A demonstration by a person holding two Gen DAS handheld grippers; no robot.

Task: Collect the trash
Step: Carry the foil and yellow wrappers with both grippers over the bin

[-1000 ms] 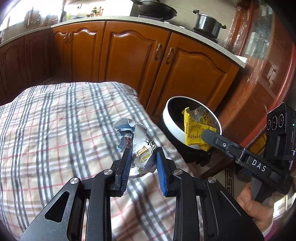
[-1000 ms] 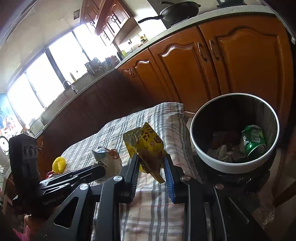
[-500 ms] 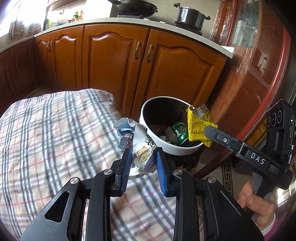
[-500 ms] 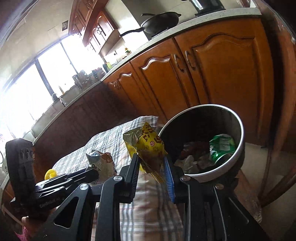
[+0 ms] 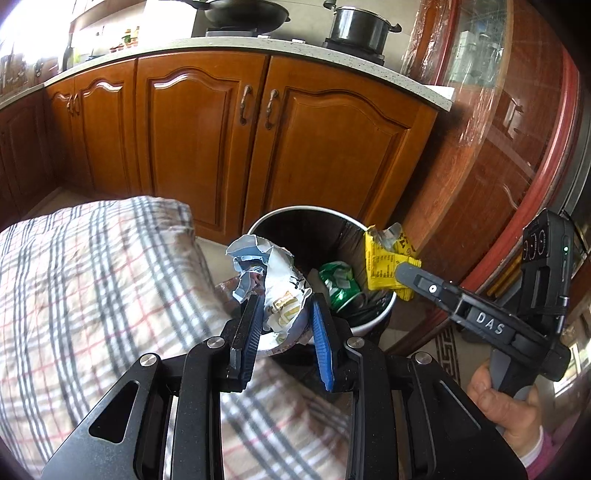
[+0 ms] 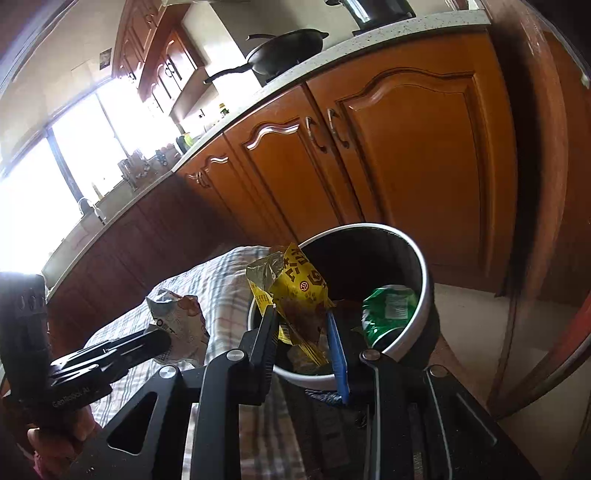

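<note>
Yellow snack wrapper (image 6: 295,295) sits clamped in the right gripper (image 6: 306,332) above the trash bin's rim (image 6: 424,266); the left gripper (image 5: 282,325) pinches a crumpled white wrapper (image 5: 277,280) near the plaid-covered table's edge (image 5: 110,288).

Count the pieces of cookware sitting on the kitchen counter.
2. A black pan sits on the counter over the left cabinet doors, and a steel pot stands to its right near the counter's end. Others farther along may be hidden by glare.
</note>
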